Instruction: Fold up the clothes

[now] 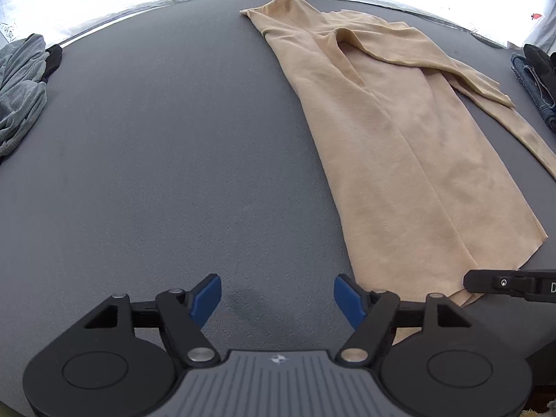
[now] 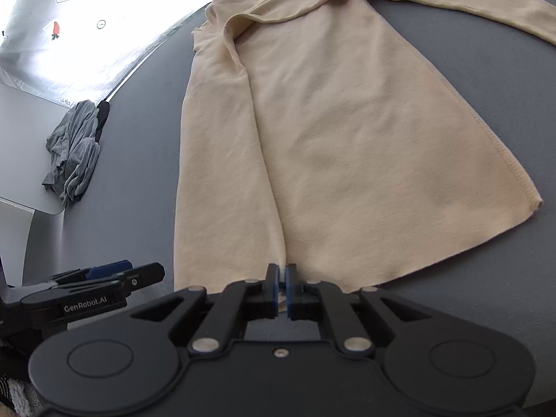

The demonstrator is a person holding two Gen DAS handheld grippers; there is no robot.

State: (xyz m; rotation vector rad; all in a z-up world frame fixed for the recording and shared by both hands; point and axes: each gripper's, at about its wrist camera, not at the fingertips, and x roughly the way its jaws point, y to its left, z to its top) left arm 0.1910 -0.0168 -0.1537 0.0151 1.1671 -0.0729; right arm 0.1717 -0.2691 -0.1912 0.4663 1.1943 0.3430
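Note:
A tan long-sleeved shirt lies flat on the dark grey table, folded lengthwise, with one sleeve laid across its upper part. My left gripper is open over bare table just left of the shirt's near hem, nothing between its blue pads. My right gripper is shut on the near hem of the shirt, and a bit of tan cloth shows between its pads. The left gripper appears beside it at the lower left.
A crumpled grey garment lies at the table's left edge, also seen in the right wrist view. Blue denim and black clothes sit at the right edge. Bright white sheeting lies beyond the table's far rim.

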